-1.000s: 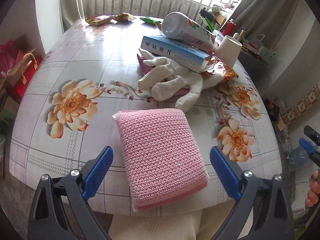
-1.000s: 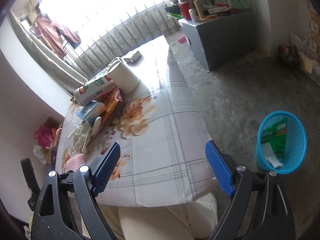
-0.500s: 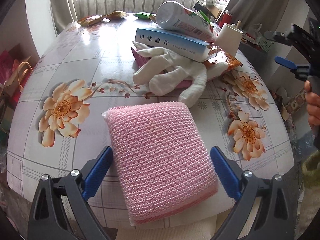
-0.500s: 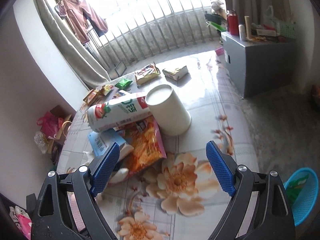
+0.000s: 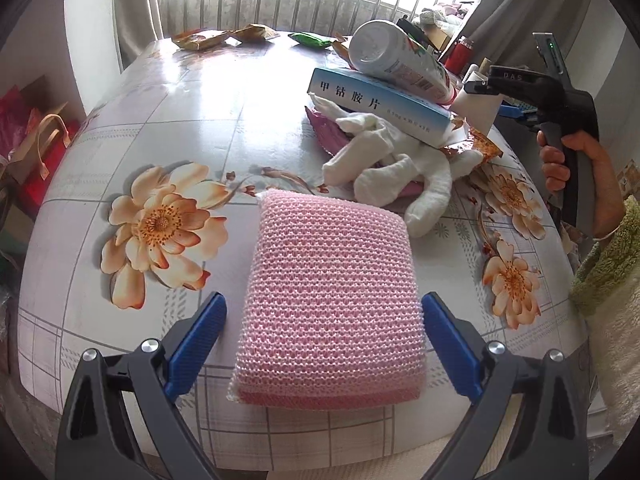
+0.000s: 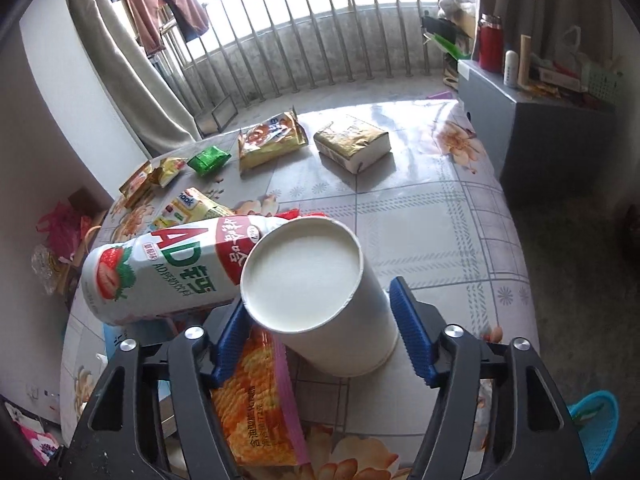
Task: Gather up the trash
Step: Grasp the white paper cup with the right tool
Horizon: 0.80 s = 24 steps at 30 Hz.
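Observation:
A pink knitted sponge (image 5: 332,300) lies on the flowered table (image 5: 192,120) near its front edge. My left gripper (image 5: 324,320) is open and straddles the sponge, with the pads close beside its edges. An upturned white paper cup (image 6: 320,292) stands between the blue fingers (image 6: 412,336) of my right gripper (image 6: 320,312). Its jaws are closing around the cup, and a small gap still shows at the right pad. In the left wrist view the right gripper (image 5: 516,114) is at the far right, held by a hand, next to the cup (image 5: 478,108).
A strawberry drink bottle (image 6: 160,268) lies against the cup, over a blue box (image 5: 380,104), a white glove (image 5: 400,172) and an orange snack wrapper (image 6: 252,392). Several snack packets and a tissue pack (image 6: 352,144) lie farther back. A blue basket (image 6: 596,428) stands on the floor.
My right gripper swung from the table's edge near the basket to the paper cup, and its jaws narrowed. The left gripper edged forward over the sponge.

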{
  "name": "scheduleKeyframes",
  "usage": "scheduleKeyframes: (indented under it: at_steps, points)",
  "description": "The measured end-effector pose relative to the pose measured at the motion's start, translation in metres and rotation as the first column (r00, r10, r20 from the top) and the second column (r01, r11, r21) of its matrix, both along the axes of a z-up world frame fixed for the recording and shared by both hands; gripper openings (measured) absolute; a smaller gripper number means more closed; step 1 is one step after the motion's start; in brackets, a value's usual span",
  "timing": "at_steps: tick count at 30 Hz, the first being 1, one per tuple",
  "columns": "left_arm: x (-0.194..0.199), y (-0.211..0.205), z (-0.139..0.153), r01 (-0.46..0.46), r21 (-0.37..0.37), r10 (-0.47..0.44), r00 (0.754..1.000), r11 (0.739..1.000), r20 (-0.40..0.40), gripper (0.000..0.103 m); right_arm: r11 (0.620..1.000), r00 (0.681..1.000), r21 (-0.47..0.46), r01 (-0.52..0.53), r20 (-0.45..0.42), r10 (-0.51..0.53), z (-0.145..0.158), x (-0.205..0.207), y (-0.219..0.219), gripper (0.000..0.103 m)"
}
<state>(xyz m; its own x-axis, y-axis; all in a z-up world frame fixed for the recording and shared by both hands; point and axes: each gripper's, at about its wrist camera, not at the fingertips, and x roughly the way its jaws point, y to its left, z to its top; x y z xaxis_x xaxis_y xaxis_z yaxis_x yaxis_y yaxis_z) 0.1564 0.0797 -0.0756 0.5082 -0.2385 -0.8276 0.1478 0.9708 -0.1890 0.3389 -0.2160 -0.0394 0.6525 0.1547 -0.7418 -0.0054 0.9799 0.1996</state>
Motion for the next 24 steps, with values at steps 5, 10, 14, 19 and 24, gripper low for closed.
scheduleKeyframes:
  at_steps: [5,10,14,19,24]
  points:
    - [0.000,0.004,0.000,-0.003,-0.008,0.003,1.000,1.000,-0.002,0.095,0.999,0.999,-0.017,0.042,0.012,-0.042,0.006,-0.016,-0.011,0.060]
    - [-0.002,0.007,0.001,-0.005,-0.017,0.005,1.000,1.000,-0.009,0.095,0.996,0.996,-0.027,0.084,0.016,-0.084,0.014,-0.057,-0.025,0.060]
    - [-0.003,0.008,0.003,-0.003,-0.027,0.003,1.000,1.000,-0.019,0.095,0.996,0.995,-0.010,0.094,0.021,-0.094,0.019,-0.109,-0.031,0.060]
    - [-0.004,0.005,0.009,0.010,-0.027,-0.010,1.000,1.000,-0.009,0.095,0.996,0.996,0.032,0.077,0.032,-0.078,0.024,-0.171,-0.023,0.060]
    - [0.005,-0.001,0.011,0.008,-0.011,-0.008,1.000,1.000,0.009,0.096,0.999,1.000,0.035,0.007,0.028,-0.008,0.019,-0.204,0.006,0.061]
